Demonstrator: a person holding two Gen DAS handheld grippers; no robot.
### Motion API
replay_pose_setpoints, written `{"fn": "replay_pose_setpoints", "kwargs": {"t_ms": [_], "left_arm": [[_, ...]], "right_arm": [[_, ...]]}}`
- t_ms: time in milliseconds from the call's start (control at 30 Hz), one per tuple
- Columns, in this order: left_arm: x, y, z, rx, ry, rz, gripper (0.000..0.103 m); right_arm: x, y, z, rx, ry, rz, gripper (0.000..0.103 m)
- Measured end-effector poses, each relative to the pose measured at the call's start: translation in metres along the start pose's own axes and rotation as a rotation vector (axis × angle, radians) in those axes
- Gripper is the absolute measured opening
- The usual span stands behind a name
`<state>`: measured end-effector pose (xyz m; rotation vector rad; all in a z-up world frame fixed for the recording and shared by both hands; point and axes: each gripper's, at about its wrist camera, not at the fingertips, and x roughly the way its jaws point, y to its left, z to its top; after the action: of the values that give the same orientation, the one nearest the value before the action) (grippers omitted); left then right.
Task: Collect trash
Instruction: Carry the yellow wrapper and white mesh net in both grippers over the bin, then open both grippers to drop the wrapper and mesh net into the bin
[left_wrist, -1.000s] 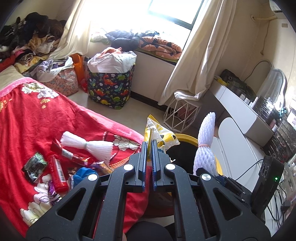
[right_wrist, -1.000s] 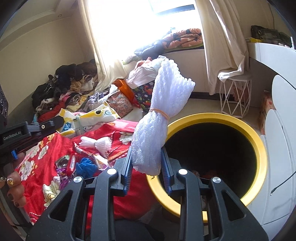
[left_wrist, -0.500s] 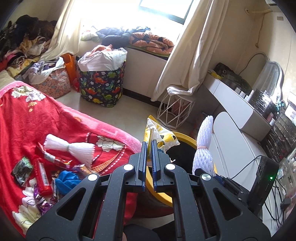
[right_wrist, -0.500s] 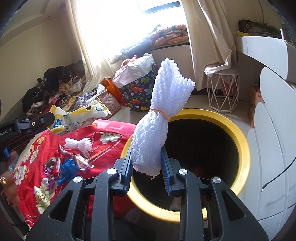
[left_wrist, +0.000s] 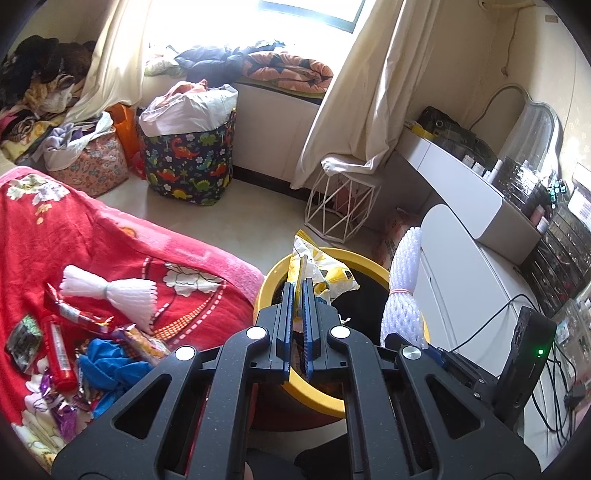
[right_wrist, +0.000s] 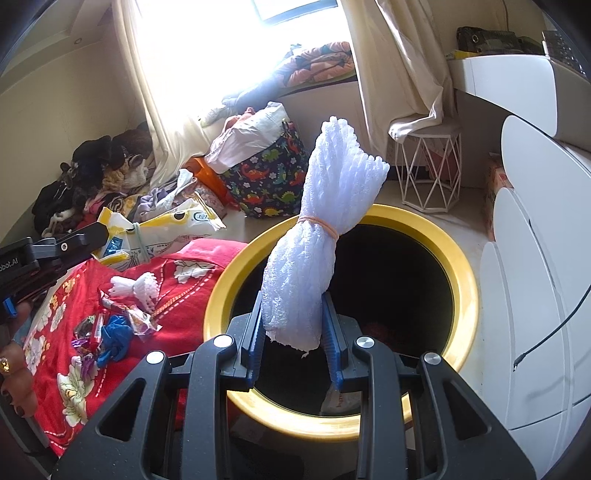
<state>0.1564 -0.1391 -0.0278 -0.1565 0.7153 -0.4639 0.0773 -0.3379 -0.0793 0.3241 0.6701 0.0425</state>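
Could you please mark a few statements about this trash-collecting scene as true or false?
1. The right gripper holds a white foam net bundle over the yellow bin. True.
2. The left gripper is open and empty. False: its fingers are shut on a yellow-and-white bag.
3. A second foam bundle lies on the red blanket. True.
4. The bundle in the right gripper is tied with a blue ribbon. False: an orange rubber band cinches it.
5. The dinosaur-print basket is empty. False: it is stuffed with fabric.
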Motion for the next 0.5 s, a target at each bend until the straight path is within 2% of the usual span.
{"fn": "replay_pose_setpoints", "kwargs": {"t_ms": [500], "left_arm": [[0.031,-0.016,-0.003,0.045,0.061,0.013,0.002]], "right_arm": [[0.005,-0.014,-0.007,0.032,0.015,-0.008,0.027]]}}
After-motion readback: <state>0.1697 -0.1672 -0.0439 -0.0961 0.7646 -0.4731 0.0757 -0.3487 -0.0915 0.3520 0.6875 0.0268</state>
